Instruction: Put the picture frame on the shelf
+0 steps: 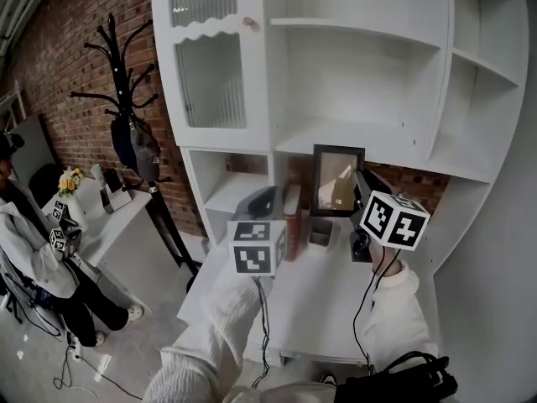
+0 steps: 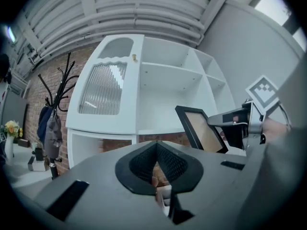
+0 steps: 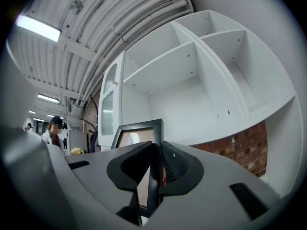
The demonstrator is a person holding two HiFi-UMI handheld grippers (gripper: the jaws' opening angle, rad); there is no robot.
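A black picture frame [image 1: 337, 180] with a tan picture stands upright and lifted in front of the white shelf unit [image 1: 361, 145], just below its wide middle shelf. My right gripper [image 1: 359, 190] is shut on the frame's right edge. In the right gripper view the frame [image 3: 138, 142] runs edge-on between the jaws of that gripper [image 3: 154, 176]. My left gripper [image 1: 262, 200] hovers left of the frame over the white desk, shut and holding nothing. From the left gripper [image 2: 156, 163] view, the frame [image 2: 204, 129] tilts at the right, with the right gripper [image 2: 238, 124] on it.
Red books [image 1: 292, 222] and a small grey holder [image 1: 320, 232] stand on the desk [image 1: 319, 300] under the frame. Ribbed glass cabinet doors [image 1: 210, 78] are at upper left. A coat rack [image 1: 126, 116], a side table with flowers [image 1: 70, 180] and a person [image 1: 33, 250] are at left.
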